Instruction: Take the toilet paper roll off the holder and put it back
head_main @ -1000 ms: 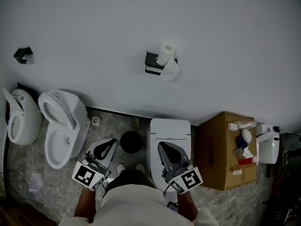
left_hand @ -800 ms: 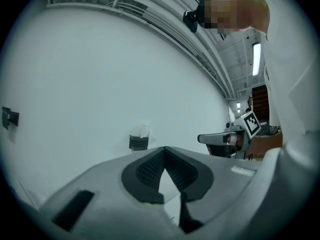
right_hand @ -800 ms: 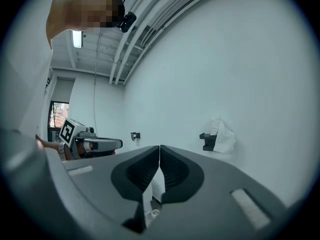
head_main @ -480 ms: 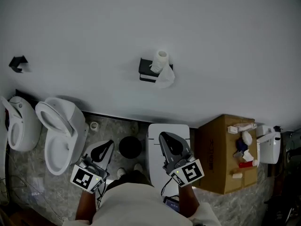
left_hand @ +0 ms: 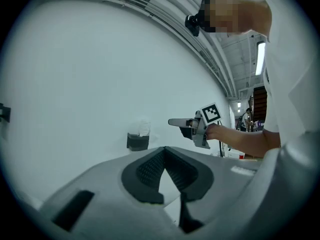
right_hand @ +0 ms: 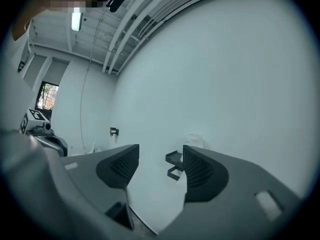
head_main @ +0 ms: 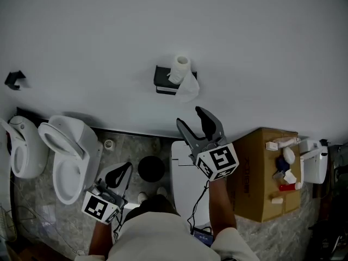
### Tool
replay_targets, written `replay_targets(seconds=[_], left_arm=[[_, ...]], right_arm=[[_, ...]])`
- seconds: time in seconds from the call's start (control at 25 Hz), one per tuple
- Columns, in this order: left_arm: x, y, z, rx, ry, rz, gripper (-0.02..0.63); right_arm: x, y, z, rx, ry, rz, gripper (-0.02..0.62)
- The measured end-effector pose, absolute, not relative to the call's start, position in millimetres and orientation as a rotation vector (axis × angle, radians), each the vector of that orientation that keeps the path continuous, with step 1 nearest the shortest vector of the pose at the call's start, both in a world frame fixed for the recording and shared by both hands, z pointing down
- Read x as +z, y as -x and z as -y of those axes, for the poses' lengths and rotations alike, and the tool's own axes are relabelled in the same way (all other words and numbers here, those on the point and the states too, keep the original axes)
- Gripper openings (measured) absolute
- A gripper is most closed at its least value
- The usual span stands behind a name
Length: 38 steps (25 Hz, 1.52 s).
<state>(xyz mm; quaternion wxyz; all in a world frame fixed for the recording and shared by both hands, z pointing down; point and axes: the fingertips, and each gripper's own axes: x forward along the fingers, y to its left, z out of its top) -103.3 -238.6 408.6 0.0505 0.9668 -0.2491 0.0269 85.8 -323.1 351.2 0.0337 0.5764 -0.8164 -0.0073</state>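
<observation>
Right claw [head_main: 191, 118] stands wide and empty, its jaws having just been opening, and points at the toilet paper roll [head_main: 180, 68], which sits upright on the wall holder [head_main: 162, 79] and is not yet within reach; the left claw [head_main: 124, 170] is closed on nothing, low by the person's body. Pinching the loose sheet [head_main: 188, 89] instead of the roll's body would likely unwind paper rather than lift it off. A second ago the right claw hung low and closed over the toilet [head_main: 182, 162]; now it is raised toward the wall.

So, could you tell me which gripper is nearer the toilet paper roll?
Right. The right gripper, jaws just opened and empty, is up near the wall just below the toilet paper roll; the left gripper is shut, low and farther back.
</observation>
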Motion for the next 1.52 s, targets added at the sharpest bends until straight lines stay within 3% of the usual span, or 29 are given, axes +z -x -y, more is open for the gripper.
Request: replay_targets(seconds=[0.92,1.04,1.12,1.52], left_arm=[[461.0,76.5,304.0,0.213,-2.848,0.750,0.002],[459.1,78.6,307.0,0.212,-2.848,0.764,0.002],[458.0,81.4,309.5,0.209,-2.847,0.774,0.002],[455.5,81.3,310.6,0.208,-2.855,0.778,0.002]], right_arm=[[385.2,-143.0,521.4,0.006,-1.797,2.256,0.337],[388.4,-143.3,528.9,0.017,-1.796,2.246,0.335],[389.3,-144.4,530.2,0.011,-1.803,2.236,0.288],[387.5,-143.7,524.9,0.028,-1.794,2.246,0.278]])
